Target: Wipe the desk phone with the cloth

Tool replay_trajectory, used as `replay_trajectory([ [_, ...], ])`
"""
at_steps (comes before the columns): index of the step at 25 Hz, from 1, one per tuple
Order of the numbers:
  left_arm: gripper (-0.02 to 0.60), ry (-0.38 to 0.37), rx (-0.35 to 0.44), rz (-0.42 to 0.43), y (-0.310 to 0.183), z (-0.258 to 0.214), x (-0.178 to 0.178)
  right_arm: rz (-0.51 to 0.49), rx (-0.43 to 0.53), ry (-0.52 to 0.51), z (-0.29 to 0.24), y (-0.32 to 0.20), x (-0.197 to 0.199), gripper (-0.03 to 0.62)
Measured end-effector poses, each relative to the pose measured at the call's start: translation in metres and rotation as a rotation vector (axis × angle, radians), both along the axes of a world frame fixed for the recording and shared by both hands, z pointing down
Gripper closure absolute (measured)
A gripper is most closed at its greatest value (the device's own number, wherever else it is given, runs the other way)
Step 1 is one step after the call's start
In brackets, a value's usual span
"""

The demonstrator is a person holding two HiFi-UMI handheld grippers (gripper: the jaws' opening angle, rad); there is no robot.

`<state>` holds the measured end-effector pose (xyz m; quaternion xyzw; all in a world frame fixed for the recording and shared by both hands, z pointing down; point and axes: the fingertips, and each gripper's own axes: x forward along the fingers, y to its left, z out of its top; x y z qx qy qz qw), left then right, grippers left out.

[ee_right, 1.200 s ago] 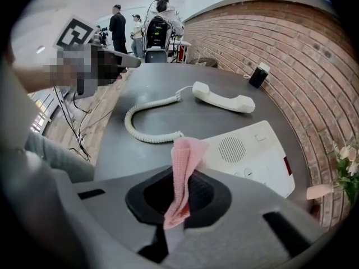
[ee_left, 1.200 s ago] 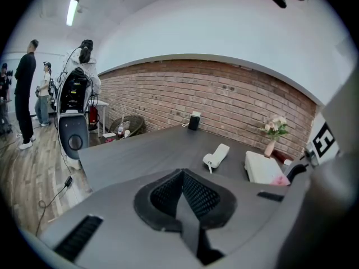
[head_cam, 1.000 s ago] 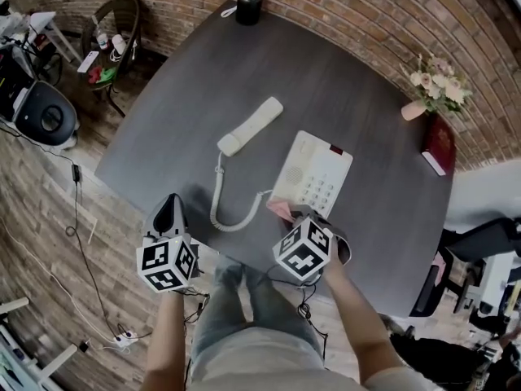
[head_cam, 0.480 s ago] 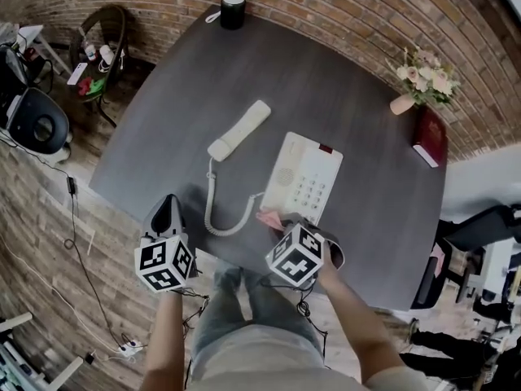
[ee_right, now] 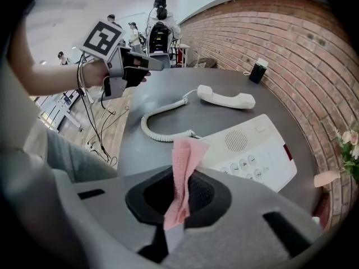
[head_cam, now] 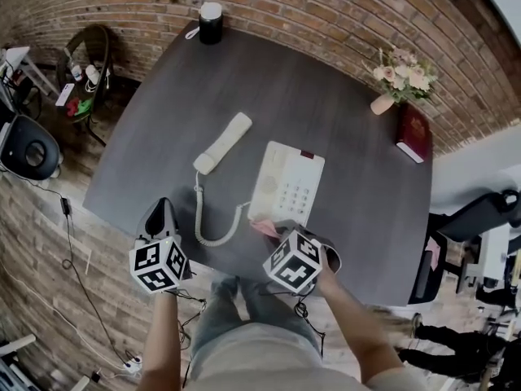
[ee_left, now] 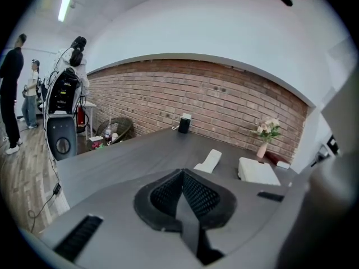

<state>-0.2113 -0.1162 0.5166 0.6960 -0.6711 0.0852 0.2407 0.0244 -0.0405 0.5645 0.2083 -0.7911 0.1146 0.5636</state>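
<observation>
The right gripper [ee_right: 186, 175] has its jaws pinched together on the pink cloth [ee_right: 183, 164], a fold of which stands up out of them. It is held at the near edge of the desk phone [head_cam: 286, 184]. The cloth's tip comes up to the phone's near left corner, though whether it touches cannot be told.

The left gripper [ee_left: 182, 177] has its jaws pressed together with nothing between them. It hovers well to the left of the phone, over the near rim of the dark table [head_cam: 326, 88].

The handset [head_cam: 222, 142] lies off the cradle just left of the phone, and the coiled cord [head_cam: 207, 226] loops from it back to the phone's near side.

Beyond the phone to the right stand a vase of flowers [head_cam: 399, 72] and a red book [head_cam: 413, 133]. Far beyond it to the left — at the table's far rim — is a black speaker [head_cam: 210, 21].
</observation>
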Motion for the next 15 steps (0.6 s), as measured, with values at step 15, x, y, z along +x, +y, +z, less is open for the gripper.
replay_trajectory([
  [15,0.577,0.014,0.050,0.059,-0.041,-0.023,0.056,0.057,0.132,0.043,-0.042,-0.062,0.070,0.572],
])
